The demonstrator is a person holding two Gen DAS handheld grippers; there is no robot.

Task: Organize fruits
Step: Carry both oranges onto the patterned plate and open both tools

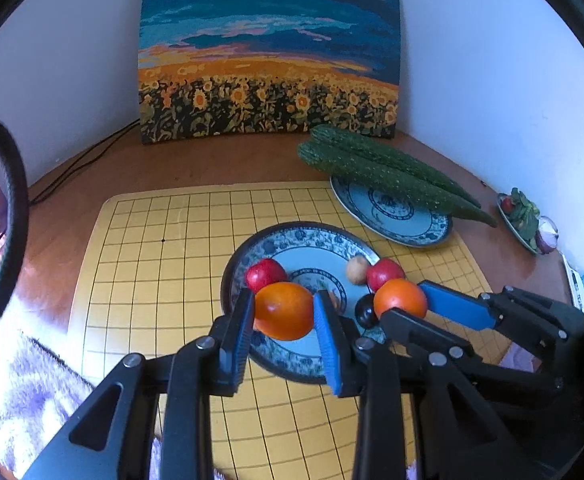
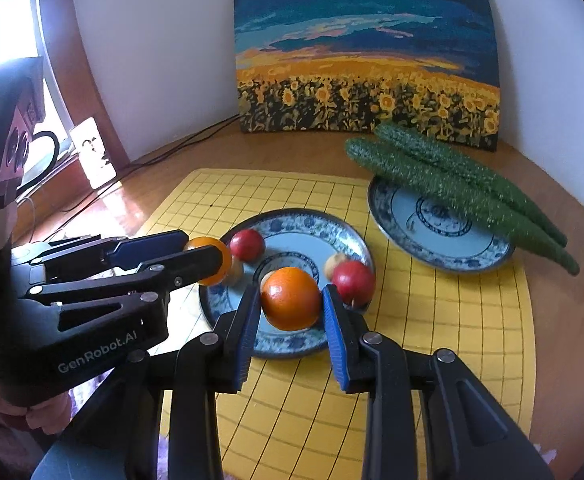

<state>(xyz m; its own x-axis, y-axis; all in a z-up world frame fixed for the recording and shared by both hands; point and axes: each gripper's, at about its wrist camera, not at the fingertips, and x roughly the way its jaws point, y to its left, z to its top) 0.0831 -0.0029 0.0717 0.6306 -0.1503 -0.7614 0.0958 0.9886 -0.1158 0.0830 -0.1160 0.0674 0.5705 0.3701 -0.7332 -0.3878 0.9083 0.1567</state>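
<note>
A blue-patterned plate (image 1: 292,240) (image 2: 344,236) sits on the yellow grid mat. My left gripper (image 1: 283,312) (image 2: 202,256) is shut on an orange (image 1: 284,311) (image 2: 208,248) over the plate's left side. My right gripper (image 2: 292,300) (image 1: 408,300) is shut on a second orange (image 2: 291,298) (image 1: 401,298) over the plate's near right. Two red apples (image 1: 266,274) (image 1: 384,272) (image 2: 247,244) (image 2: 353,282), a small tan fruit (image 1: 357,269) (image 2: 335,264) and a dark round fruit (image 1: 365,311) lie on the plate.
A second patterned plate (image 1: 412,232) (image 2: 432,252) at the back right carries two long green cucumbers (image 1: 392,172) (image 2: 460,184). A sunflower painting (image 1: 268,52) leans on the wall. A small dish of greens (image 1: 522,216) sits far right. Cables (image 2: 172,152) run at the left.
</note>
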